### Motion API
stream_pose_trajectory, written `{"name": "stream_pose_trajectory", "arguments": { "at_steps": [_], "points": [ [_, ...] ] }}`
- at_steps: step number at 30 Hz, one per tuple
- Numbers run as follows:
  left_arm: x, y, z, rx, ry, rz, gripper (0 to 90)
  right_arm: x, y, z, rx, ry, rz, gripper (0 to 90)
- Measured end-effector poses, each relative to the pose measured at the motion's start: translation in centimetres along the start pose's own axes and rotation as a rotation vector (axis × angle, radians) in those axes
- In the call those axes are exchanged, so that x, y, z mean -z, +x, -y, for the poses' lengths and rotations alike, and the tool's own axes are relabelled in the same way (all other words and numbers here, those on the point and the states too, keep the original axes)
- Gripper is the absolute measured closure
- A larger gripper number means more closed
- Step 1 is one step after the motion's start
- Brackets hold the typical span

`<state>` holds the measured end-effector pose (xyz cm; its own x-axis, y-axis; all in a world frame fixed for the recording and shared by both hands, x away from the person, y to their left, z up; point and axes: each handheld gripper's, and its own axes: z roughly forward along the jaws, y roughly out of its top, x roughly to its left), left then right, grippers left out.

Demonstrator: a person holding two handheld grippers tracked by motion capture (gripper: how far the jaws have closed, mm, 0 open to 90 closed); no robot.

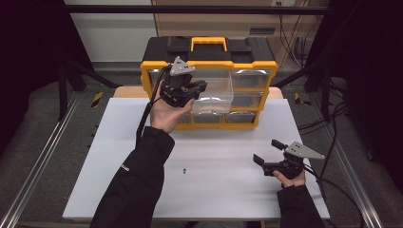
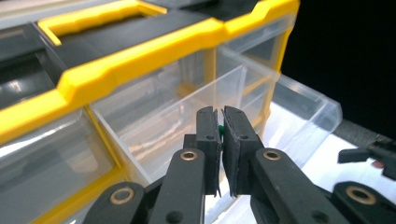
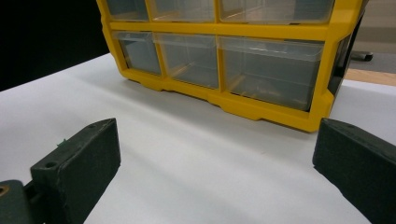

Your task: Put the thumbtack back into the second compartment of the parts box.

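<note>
Two grippers | left gripper [image 2: 221, 122] raised over open drawer [image 2: 299, 105], jaws pinching green bit [image 2: 219, 128] | right gripper [image 1: 270, 152] low, jaws spread

1. A white counter [image 1: 228, 190] stands under even light.
2. Grey floor [image 1: 43, 123] surrounds it, crossed by metal rails [image 1: 33, 175].
3. Black cables [image 1: 328, 118] trail at the right.
4. Dark curtains [image 1: 28, 47] flank a pale wall [image 1: 114, 38].

White table [image 1: 228, 190] w/ yellow drawer organizer [image 1: 209, 118], small screw [image 1: 184, 169].
</note>
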<state>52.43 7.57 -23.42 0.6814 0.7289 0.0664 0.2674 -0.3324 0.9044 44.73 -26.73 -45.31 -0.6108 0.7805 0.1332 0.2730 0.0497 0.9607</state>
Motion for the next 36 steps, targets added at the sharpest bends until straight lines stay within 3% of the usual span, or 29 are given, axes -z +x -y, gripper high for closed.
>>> {"name": "stream_pose_trajectory", "arguments": {
  "at_steps": [7, 13, 20, 28, 36],
  "points": [
    [-0.3, 0.3, 0.1, -0.005, 0.011, -0.019, 83.1, 0.0, 0.0, 0.0, 0.002, 0.0, 0.0, 1.3],
    [0.7, 0.5, 0.0, 0.025, -0.033, 0.003, 71.2, 0.0, 0.0, 0.0, -0.001, 0.001, -0.001, 1.3],
    [3.1, 0.7, 0.2, 0.041, -0.115, 0.025, 50.2, 0.0, 0.0, 0.0, 0.002, 0.001, 0.003, 1.2],
    [5.5, 1.4, 1.8, 0.034, -0.162, 0.032, 31.4, 0.1, 0.0, 0.0, 0.001, -0.001, 0.005, 1.2],
    [7.3, 2.6, 4.2, 0.073, -0.204, 0.054, 18.6, 0.1, 0.0, 0.0, 0.001, 0.001, 0.008, 1.1]
  ]
}}
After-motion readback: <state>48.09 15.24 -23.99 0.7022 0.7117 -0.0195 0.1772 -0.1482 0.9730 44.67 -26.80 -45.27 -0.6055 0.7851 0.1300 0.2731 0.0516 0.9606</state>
